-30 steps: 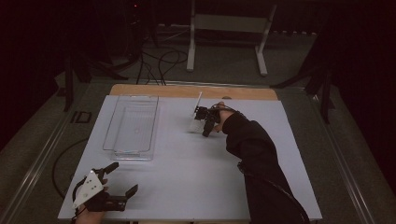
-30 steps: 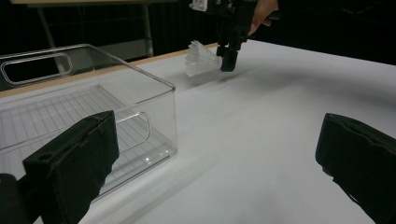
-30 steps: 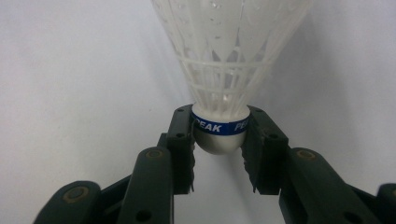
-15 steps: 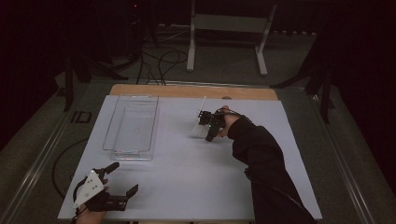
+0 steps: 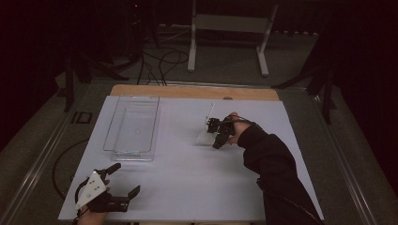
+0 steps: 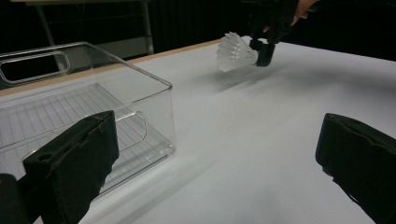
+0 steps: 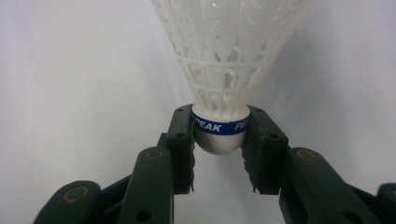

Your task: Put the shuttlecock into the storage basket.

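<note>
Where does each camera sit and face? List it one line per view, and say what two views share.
High view: above the person's side, looking forward and down on the white table; both forearms enter, left claw near.
Left gripper view: along its open jaws toward the clear bin.
Right gripper view: along its jaws, clamped on the shuttlecock.
Shared: left gripper and high views both show the right claw holding the shuttlecock.

left claw point(image 5: 126, 179) agape, right claw point(image 7: 218, 148) clamped

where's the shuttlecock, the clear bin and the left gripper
shuttlecock point(image 7: 219, 140): right gripper view, on its rounded white base.
clear bin point(image 5: 132, 153): high view, on its near rim.
left gripper point(image 5: 124, 179): high view, midway between its two black jaw tips.
</note>
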The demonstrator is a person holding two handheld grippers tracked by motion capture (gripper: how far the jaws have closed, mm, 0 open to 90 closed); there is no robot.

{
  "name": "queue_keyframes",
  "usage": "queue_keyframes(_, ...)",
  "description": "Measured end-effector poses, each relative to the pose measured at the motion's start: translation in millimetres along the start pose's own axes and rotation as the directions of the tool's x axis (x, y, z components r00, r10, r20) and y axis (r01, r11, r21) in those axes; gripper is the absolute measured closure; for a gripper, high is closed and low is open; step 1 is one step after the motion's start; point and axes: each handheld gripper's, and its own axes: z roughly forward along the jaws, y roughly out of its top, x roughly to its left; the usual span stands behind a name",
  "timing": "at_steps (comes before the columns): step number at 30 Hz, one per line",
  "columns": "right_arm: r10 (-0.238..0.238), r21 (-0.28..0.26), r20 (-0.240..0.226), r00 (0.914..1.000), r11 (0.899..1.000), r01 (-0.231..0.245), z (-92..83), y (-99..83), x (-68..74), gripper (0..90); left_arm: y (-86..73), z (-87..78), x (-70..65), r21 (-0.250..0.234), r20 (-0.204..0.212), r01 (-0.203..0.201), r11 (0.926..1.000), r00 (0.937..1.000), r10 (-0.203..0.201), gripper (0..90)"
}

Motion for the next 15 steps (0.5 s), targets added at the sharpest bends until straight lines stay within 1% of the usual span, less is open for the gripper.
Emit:
queue_keyframes(5, -0.024, -0.010, 0.001, 0.9997, 1.000, 0.024, -1.7, -9.8, 10.4, 66.0, -0.1, 0.1, -0.2, 0.001, -0.005, -0.001, 1.0000, 1.0000, 0.001, 0.2)
queue_keyframes(6, -0.016, -0.009, 0.001, 0.9999, 1.000, 0.016, -1.7, -11.1, 11.9, 66.0, -0.1, 0.3, -0.3, 0.001, -0.005, 0.000, 1.0000, 1.0000, 0.000, 0.2)
queue_keyframes(8, -0.020, -0.001, -0.002, 0.9998, 1.000, 0.020, -1.7, -14.8, 14.6, 66.0, 0.0, 0.7, -0.8, 0.002, -0.003, 0.000, 1.0000, 1.0000, 0.000, 0.2)
queue_keyframes(9, -0.016, -0.004, 0.000, 0.9999, 1.000, 0.016, -1.8, -16.5, 16.5, 66.0, 0.0, 1.0, -1.0, 0.002, -0.001, 0.001, 1.0000, 1.0000, -0.001, 0.2)
queue_keyframes(12, -0.028, -0.017, -0.004, 0.9996, 0.999, 0.028, -2.4, -23.3, 22.2, 66.0, 0.2, 1.7, -1.7, 0.007, 0.000, -0.003, 1.0000, 1.0000, 0.003, 0.2)
queue_keyframes(14, -0.032, -0.017, -0.001, 0.9995, 0.999, 0.032, -2.7, -24.9, 23.5, 66.0, 0.3, 2.2, -2.1, 0.006, -0.001, -0.003, 1.0000, 1.0000, 0.003, 0.2)
queue_keyframes(15, -0.027, -0.020, -0.005, 0.9996, 0.999, 0.027, -2.6, -26.3, 24.9, 66.0, 0.3, 2.2, -2.4, 0.005, -0.001, -0.001, 1.0000, 1.0000, 0.001, 0.2)
